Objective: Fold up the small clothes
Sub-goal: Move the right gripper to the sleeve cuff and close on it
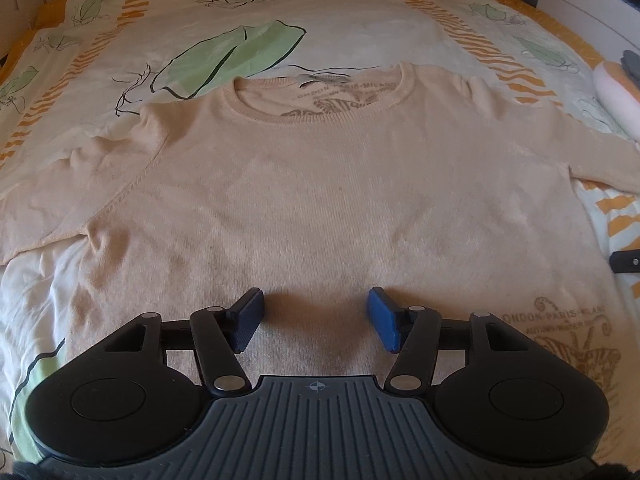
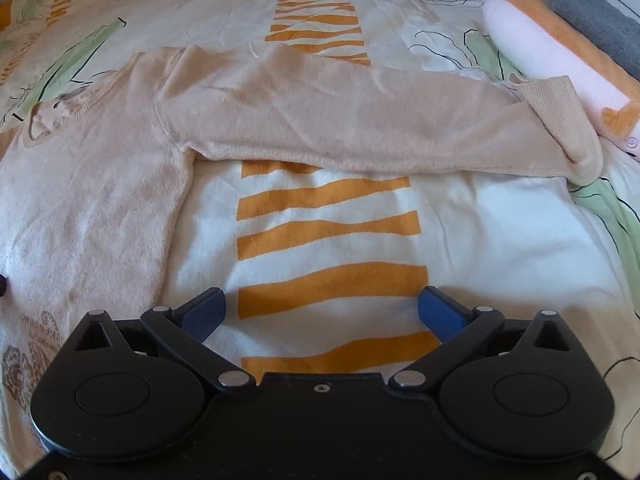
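Left wrist view: a peach sweater [image 1: 312, 184] lies flat, front up, on a bed [image 1: 248, 12] w/ a cream cover printed in green leaves and orange stripes. Neck is at the far side, hem toward the camera. A brown printed logo [image 1: 572, 340] sits near the hem at lower right; similar print shows inside the collar [image 1: 320, 96]. One sleeve runs off to the left edge, the other off to the right. The left gripper [image 1: 316, 318] hovers over the lower middle of the sweater – its blue fingers [image 1: 250, 318] are spread apart, nothing between them. A small dark part pokes in at the right edge, too little of it to tell what it is.

Right wrist view: the sweater's body [image 2: 84, 208] fills the left side; its sleeve [image 2: 360, 128] stretches straight out to the right, cuff [image 2: 560, 108] bent back toward the camera at the end. The cuff lies just beside a pink-and-orange roll [image 2: 548, 52], w/ a grey folded item [image 2: 596, 16] resting against the roll's far side. The right gripper [image 2: 322, 312] is over bare cover – above the orange stripes [image 2: 328, 280], beside the sweater's side edge and nearer the camera than the sleeve. Its fingers [image 2: 204, 312] are wide apart and grip nothing. The logo [image 2: 36, 344] shows at lower left.
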Motion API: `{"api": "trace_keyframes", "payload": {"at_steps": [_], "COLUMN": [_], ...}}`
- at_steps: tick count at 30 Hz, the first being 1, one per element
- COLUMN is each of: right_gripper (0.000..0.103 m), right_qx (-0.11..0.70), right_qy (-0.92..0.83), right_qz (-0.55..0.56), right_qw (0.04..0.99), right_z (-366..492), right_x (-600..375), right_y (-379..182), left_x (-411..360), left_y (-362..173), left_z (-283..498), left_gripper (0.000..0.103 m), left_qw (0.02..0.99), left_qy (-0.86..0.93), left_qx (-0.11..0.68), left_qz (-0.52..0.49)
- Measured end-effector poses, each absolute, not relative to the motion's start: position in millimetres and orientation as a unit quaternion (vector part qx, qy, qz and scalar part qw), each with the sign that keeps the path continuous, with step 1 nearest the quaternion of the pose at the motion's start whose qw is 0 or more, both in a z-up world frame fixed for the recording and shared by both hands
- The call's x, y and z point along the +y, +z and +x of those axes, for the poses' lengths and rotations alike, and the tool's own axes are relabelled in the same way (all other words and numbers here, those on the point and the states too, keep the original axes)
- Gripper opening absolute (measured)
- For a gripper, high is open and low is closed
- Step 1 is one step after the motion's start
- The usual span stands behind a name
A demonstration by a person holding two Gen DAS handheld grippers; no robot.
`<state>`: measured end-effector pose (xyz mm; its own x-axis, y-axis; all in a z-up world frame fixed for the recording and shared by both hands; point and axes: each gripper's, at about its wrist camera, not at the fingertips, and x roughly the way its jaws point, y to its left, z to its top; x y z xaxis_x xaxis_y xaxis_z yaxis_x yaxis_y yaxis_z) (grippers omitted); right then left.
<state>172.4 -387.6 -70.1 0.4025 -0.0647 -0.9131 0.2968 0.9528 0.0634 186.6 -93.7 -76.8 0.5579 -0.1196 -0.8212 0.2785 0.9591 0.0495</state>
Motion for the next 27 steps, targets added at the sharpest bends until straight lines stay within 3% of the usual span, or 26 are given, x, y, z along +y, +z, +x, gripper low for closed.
{"api": "trace_keyframes", "payload": {"at_steps": [4, 8, 12, 19, 21, 27], "right_gripper": [0.103, 0.103, 0.092, 0.089, 0.085, 0.084], "right_qx": [0.557, 0.545, 0.5, 0.391, 0.379, 0.39], "right_qy": [-0.09, -0.073, -0.086, -0.196, -0.232, -0.283], "right_qz": [0.102, 0.128, 0.146, 0.05, 0.024, -0.015], "right_qw": [0.819, 0.825, 0.849, 0.898, 0.896, 0.876], "right_z": [178.2, 175.8, 164.8, 166.2, 177.9, 193.7], "right_x": [-389.8, -399.2, -416.9, -460.0, -478.5, -520.1], "right_y": [-71.9, -66.0, -42.6, -3.5, -5.2, -28.4], "left_x": [-94.0, -91.3, -88.5, -92.0, -92.0, -90.4], "left_y": [-79.1, -85.9, -88.2, -90.7, -90.8, -90.8], "left_z": [189.1, 189.6, 189.0, 187.5, 187.7, 190.2], "left_gripper": [0.068, 0.086, 0.088, 0.091, 0.091, 0.092], "left_qw": [0.875, 0.879, 0.882, 0.885, 0.885, 0.883], "left_qy": [-0.122, -0.111, -0.114, -0.105, -0.105, -0.108], "left_qx": [0.461, 0.456, 0.452, 0.446, 0.446, 0.45], "left_qz": [0.086, 0.081, 0.073, 0.078, 0.078, 0.076]}}
